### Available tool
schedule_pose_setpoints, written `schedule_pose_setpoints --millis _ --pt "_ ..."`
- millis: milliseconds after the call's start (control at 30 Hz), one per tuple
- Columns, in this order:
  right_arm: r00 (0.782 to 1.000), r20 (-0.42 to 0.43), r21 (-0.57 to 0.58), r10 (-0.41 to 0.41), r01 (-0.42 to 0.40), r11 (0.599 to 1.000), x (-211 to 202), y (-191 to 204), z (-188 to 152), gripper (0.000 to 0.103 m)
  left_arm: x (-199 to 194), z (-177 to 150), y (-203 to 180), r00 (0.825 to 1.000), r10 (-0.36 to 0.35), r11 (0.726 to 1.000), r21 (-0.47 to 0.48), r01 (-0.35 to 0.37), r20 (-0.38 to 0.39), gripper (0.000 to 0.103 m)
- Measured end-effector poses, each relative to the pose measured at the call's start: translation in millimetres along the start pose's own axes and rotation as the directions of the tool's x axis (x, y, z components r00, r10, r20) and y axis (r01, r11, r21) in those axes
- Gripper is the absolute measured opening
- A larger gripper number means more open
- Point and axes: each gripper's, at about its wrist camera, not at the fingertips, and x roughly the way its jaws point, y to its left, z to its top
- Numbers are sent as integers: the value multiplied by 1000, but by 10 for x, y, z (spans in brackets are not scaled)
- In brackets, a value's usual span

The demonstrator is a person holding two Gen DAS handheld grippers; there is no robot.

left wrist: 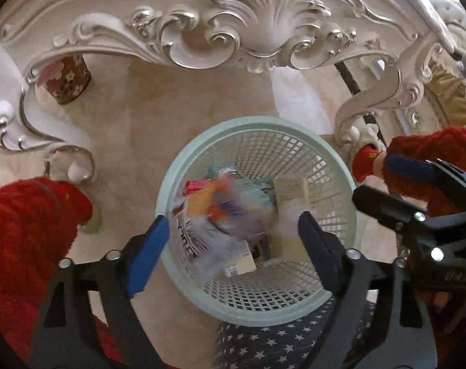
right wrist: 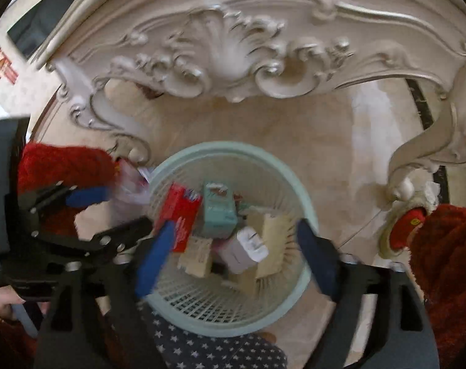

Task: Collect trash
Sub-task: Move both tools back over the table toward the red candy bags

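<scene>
1. Below us, in the middle of both wrist views, stands a pale green mesh wastebasket [left wrist: 233, 126] [right wrist: 233, 150] on a glossy beige floor [left wrist: 134, 123] [right wrist: 325, 141].
2. Our left gripper [left wrist: 233, 246] hangs over the basket mouth in the lower half of its own view, its blue-padded jaws spread wide on either side of the opening, nothing touching the pads.
3. Between those jaws a crinkled plastic wrapper [left wrist: 214, 215], orange, white and purple, shows only as a blur over the basket's contents; whether it is resting on the pile we cannot tell.
4. Our right gripper [right wrist: 233, 255] is likewise over the basket, jaws spread apart and holding nothing.
5. Inside the basket, in the right wrist view, we see a red carton [right wrist: 180, 212] at left, a teal box [right wrist: 219, 215] beside it, a white charger plug [right wrist: 251, 243] lower down, and a cream comb-like piece [right wrist: 274, 243] against the right wall.
6. An ornate white carved table [left wrist: 233, 21] [right wrist: 233, 49] arches across the top of both frames, its curled legs at either side.
7. A floral red container [left wrist: 68, 81] sits on the floor at upper left of the left wrist view.
8. Red fuzzy sleeves [left wrist: 26, 224] [right wrist: 448, 252] fill the frame edges, and star-printed dark fabric [left wrist: 279, 344] [right wrist: 211, 350] lies along the bottom.
</scene>
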Motion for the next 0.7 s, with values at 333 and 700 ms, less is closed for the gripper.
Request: schedule_pose_setpoints --millis 333,700 --pt "1000 -26 45 13 -12 999 50 -84 -59 83 4 32 -11 1000 21 1000 18 -21 10 90" --pt "982 184 -29 45 -40 999 -555 88 0 83 -251 47 -163 996 5 997 70 -12 91 90"
